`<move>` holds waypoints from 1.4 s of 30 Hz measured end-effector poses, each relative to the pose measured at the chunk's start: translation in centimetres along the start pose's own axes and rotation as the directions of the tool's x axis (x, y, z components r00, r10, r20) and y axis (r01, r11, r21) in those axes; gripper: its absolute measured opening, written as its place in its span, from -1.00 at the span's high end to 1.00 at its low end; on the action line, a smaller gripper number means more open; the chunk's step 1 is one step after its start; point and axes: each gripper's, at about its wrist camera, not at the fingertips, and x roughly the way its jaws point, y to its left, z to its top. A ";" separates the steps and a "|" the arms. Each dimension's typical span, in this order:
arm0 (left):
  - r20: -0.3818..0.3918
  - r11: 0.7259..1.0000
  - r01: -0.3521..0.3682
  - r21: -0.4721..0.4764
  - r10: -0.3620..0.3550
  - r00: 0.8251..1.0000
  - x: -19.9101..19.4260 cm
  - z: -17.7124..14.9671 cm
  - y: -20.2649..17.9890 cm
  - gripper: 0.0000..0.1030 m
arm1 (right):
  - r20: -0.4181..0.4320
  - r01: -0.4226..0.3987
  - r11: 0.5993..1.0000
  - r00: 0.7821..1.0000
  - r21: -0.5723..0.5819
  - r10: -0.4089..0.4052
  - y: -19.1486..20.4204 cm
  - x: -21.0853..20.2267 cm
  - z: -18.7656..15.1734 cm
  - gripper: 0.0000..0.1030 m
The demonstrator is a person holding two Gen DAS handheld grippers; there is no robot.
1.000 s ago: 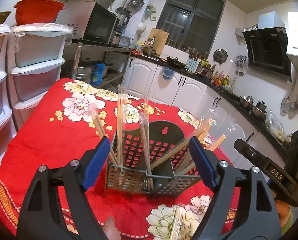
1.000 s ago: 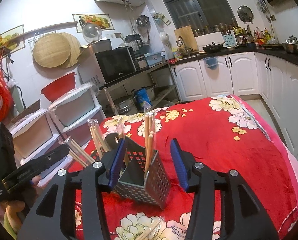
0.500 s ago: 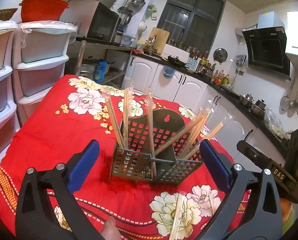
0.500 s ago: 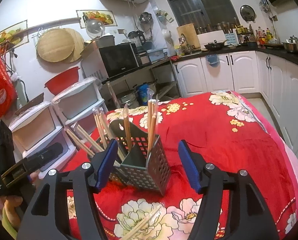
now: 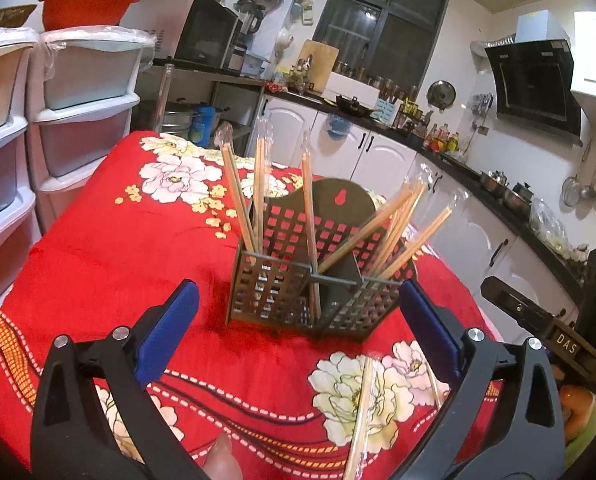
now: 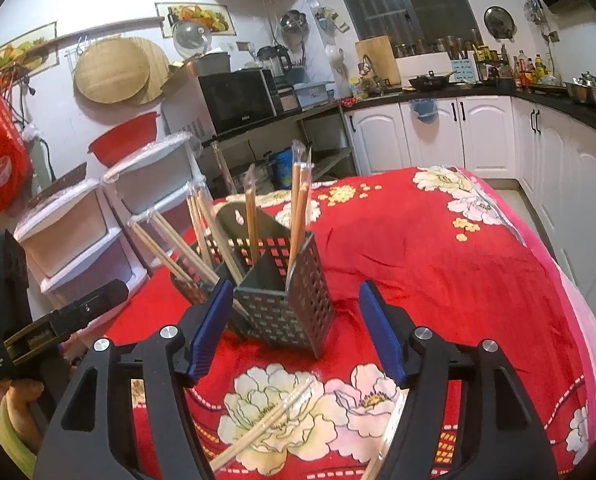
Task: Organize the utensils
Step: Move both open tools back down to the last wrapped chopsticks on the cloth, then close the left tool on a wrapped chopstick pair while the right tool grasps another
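Observation:
A dark perforated metal utensil holder (image 5: pixel 314 276) stands on the red floral tablecloth (image 5: pixel 110 248); it also shows in the right wrist view (image 6: pixel 278 284). Several wrapped wooden chopsticks (image 5: pixel 258 192) stand in its compartments. More wrapped chopsticks lie loose on the cloth in front of it (image 5: pixel 360 412) (image 6: pixel 266 424). My left gripper (image 5: pixel 298 332) is open and empty, short of the holder. My right gripper (image 6: pixel 296 332) is open and empty, just in front of the holder.
White plastic drawer units (image 5: pixel 78 112) stand beside the table on the left. White kitchen cabinets (image 6: pixel 438 136) and a counter run along the back. The other gripper's body shows at the right edge (image 5: pixel 538 320) and left edge (image 6: pixel 38 332).
Both grippers have drawn back from the holder and opened wider. The loose chopsticks on the cloth have come into fuller view.

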 end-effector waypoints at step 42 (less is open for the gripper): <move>-0.351 0.980 0.118 0.158 -0.056 0.935 9.3 -7.7 -5.6 -0.31 | -0.318 0.140 0.990 0.939 0.006 -0.131 -6.4 4.0 -7.4 -0.10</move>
